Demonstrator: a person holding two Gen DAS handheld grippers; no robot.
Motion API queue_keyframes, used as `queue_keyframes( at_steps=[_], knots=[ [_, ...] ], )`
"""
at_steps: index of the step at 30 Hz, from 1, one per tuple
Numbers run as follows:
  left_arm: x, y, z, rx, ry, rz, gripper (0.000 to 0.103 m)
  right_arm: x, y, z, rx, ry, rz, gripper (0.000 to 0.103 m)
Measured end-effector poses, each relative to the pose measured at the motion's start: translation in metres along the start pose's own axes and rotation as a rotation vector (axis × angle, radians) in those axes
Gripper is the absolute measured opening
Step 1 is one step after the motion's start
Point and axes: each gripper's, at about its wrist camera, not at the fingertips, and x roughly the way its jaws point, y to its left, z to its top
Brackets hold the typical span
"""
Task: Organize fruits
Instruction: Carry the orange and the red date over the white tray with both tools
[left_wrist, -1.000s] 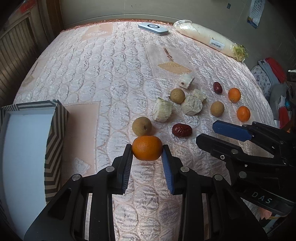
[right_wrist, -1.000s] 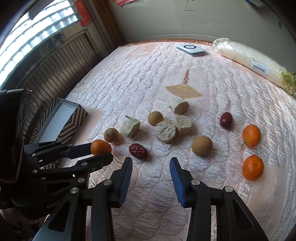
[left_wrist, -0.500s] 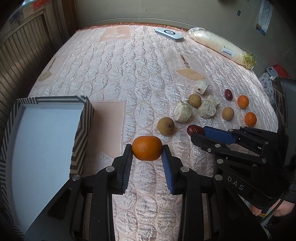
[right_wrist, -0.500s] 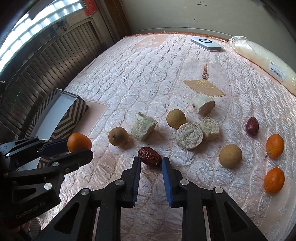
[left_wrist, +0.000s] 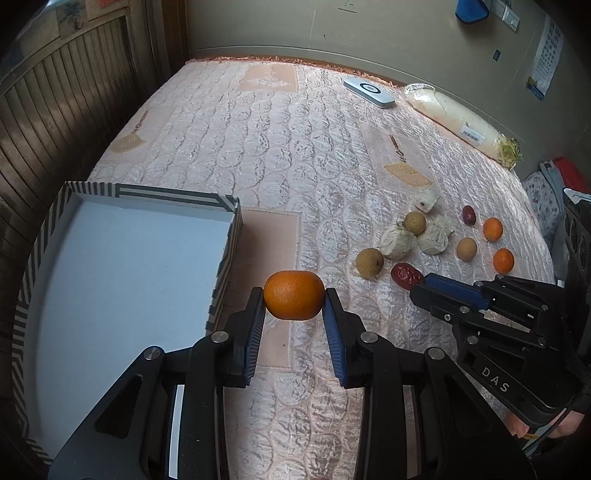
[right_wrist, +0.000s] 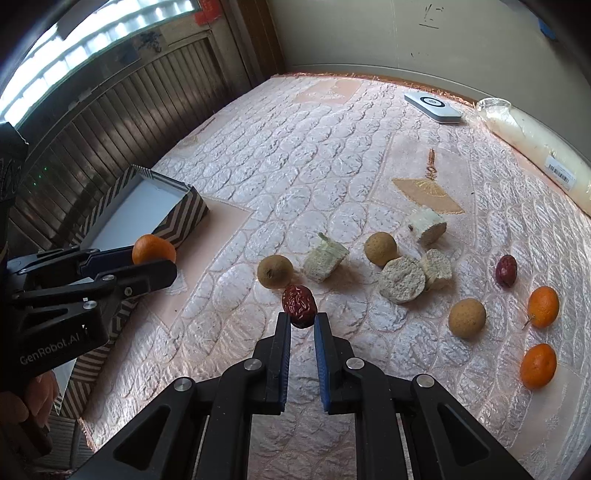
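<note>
Between right tongs (right_wrist: 302, 320), wrinkled oval date (right_wrist: 299, 305), seemingly pinched.

Soft daylight from window (right_wrist: 92, 40) at upper left, faint shadows, sharp centre; fisheye bending, dark vignetted corners

Orange tangerine (left_wrist: 294, 294) between blue-padded black fingers of left gripper (left_wrist: 294, 301); wrinkled dark-red jujube (right_wrist: 299, 305) at right gripper (right_wrist: 302, 320) tips; left of the tangerine, box (left_wrist: 225, 236) with black-and-white striped walls, pale blue-white inside; beneath, quilted pink bedspread (left_wrist: 258, 147).
</note>
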Motion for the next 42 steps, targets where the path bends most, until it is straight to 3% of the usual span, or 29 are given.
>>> queue_keyframes(
  at_steps=[12, 23, 36, 42],
  knots=[
    [-0.015, 0.059, -0.004, -0.113, -0.002, 0.093, 0.031, -0.005, 0.067, 0.033, -0.121, -0.056, 0.113, 0.012],
    [-0.015, 0.115, -0.01, -0.203, 0.001, 0.185, 0.031, 0.016, 0.116, 0.054, -0.208, -0.042, 0.169, 0.012],
    [0.013, 0.148, 0.004, -0.251, 0.023, 0.225, 0.031, 0.059, 0.144, 0.08, -0.226, 0.002, 0.179, 0.012],
    [0.016, 0.155, -0.001, -0.272, 0.031, 0.221, 0.031, 0.068, 0.139, 0.082, -0.206, 0.006, 0.183, 0.012]
  ],
)
